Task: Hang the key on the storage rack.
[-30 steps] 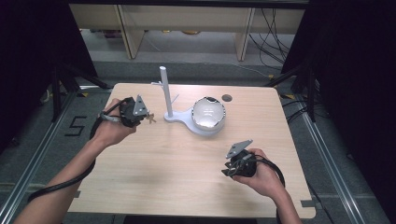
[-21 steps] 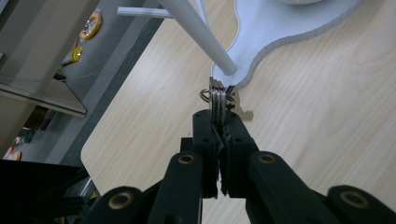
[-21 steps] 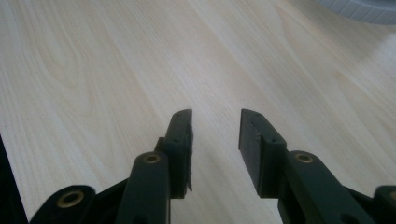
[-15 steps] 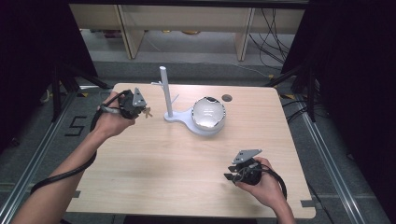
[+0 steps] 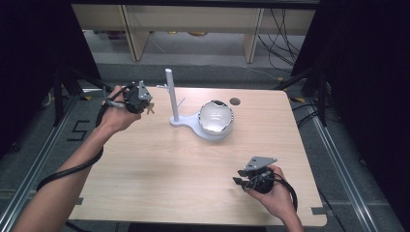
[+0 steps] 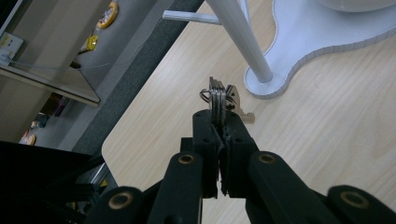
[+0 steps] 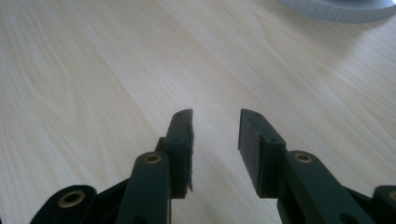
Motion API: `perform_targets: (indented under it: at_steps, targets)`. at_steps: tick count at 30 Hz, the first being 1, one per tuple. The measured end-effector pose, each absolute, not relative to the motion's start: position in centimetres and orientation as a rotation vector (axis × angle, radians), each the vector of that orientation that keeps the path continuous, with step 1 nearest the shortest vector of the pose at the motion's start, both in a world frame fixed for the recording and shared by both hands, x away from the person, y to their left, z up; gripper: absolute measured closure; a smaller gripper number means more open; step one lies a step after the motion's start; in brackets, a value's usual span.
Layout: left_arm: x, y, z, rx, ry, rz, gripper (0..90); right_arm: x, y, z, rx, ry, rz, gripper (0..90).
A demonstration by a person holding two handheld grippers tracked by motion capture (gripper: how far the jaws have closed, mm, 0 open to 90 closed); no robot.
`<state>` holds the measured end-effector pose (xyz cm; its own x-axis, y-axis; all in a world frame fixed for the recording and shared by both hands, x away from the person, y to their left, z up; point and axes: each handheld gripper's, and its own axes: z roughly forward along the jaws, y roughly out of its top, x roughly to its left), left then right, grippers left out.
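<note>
A bunch of keys on a ring (image 6: 220, 97) is pinched between the jaws of my left gripper (image 6: 218, 122), which is shut on it. In the high view my left gripper (image 5: 145, 104) hovers at the table's far left, left of a white stand (image 5: 171, 96) with an upright post and thin side pegs. The stand's flat white base (image 6: 299, 42) holds a shiny round bowl (image 5: 216, 117). My right gripper (image 5: 241, 179) sits low over the table's near right; its jaws (image 7: 215, 135) stand open with only bare wood between them.
The wooden table (image 5: 159, 174) has a small dark hole (image 5: 235, 101) at the far right. Shelving and cables lie beyond the far edge. A black frame and floor rails flank the table on both sides.
My left gripper has lifted the keys up and back toward the far left corner. My right hand has pulled toward the near edge of the table.
</note>
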<state>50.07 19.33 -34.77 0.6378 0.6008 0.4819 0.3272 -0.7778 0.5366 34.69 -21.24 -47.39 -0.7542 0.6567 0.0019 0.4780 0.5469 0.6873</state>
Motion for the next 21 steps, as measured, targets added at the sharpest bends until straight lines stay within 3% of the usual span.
perform_targets:
  at_steps: [21]
  targets:
    - [52.1, 19.7, -33.7, 2.420, 0.798, 0.970, 85.6, 34.9, -21.9, -47.4, 0.926, 2.520, 1.043, 64.9]
